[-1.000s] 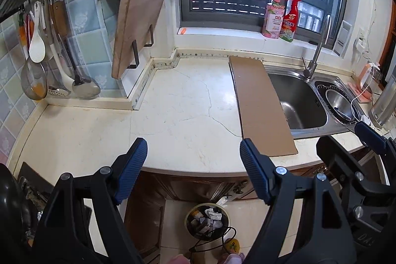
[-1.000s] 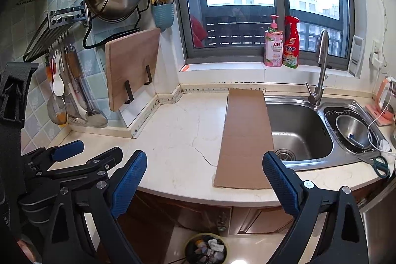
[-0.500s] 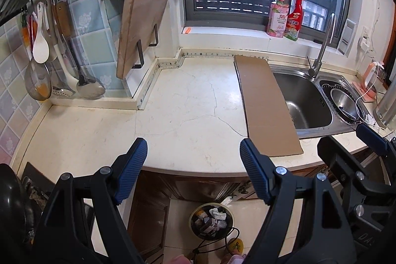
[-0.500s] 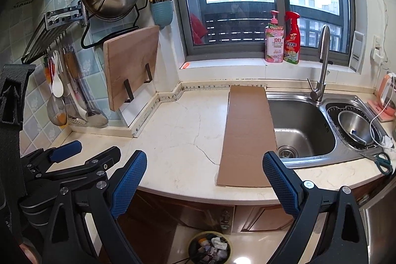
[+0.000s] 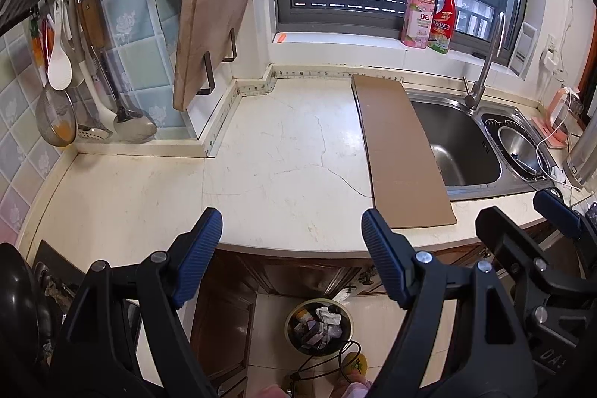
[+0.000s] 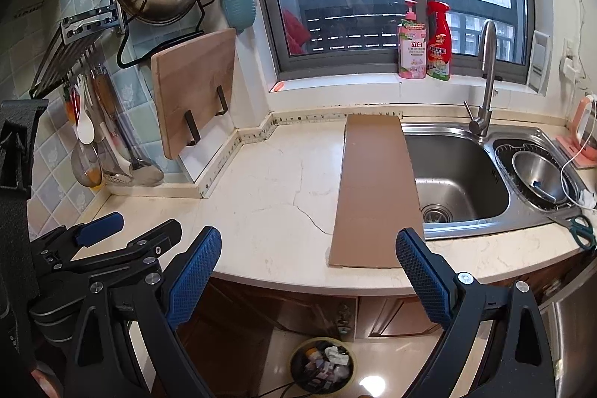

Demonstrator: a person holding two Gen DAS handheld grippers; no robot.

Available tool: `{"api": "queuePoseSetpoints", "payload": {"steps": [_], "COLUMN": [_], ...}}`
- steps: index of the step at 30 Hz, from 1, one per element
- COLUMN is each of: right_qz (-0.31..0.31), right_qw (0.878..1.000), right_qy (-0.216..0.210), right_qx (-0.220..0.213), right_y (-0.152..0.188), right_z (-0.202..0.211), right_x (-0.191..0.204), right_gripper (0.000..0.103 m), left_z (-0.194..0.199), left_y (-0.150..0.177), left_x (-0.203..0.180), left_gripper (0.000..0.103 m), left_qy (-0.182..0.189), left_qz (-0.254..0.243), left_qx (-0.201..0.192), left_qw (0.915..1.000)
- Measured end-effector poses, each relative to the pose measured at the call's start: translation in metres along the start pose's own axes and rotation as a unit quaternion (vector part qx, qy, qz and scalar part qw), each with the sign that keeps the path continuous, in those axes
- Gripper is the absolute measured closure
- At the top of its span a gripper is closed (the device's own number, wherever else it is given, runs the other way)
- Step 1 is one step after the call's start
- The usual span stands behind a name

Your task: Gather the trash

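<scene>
Both jaws gaped wide and empty above the table [image 5: 283,152], so I judged my right gripper [image 6: 309,260] should pinch the cardboard strip's [image 6: 377,196] near edge squarely before binning.

the left gripper [image 5: 291,252] has a matte black frame with round silver screws at its joints; its fingers [image 5: 197,252] carry blue ribbed pads. the right gripper [image 6: 308,271] is built the same, its blue pads [image 6: 423,276] cross-hatched, with pale lettering on the housing behind the fingers.
</scene>
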State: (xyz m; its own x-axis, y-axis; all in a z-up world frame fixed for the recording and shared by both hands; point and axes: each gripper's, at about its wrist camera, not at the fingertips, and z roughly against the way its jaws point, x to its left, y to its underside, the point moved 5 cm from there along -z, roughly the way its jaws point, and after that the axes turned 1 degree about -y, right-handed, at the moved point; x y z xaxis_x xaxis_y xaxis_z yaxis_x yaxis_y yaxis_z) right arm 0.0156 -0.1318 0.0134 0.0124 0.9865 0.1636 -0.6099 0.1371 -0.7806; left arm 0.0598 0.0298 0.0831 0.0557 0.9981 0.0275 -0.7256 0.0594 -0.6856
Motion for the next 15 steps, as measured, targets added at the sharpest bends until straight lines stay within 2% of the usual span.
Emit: {"api": "queuePoseSetpoints", "payload": {"steps": [15], "right_qz": [-0.002], "right_qw": [1.0], "right_qy": [0.002], "right_qx": [0.0], "right_y": [0.0055], "right_z": [0.0018], "right_x": [-0.0058], "right_gripper": [0.007], "left_z": [0.0002], "left_y": [0.0006], "left_x": [-0.0003], "left_gripper": [0.028], "left_qy": [0.0], "left_qz": [0.0], "left_qx": [0.0], "left_qw": [1.0]}}
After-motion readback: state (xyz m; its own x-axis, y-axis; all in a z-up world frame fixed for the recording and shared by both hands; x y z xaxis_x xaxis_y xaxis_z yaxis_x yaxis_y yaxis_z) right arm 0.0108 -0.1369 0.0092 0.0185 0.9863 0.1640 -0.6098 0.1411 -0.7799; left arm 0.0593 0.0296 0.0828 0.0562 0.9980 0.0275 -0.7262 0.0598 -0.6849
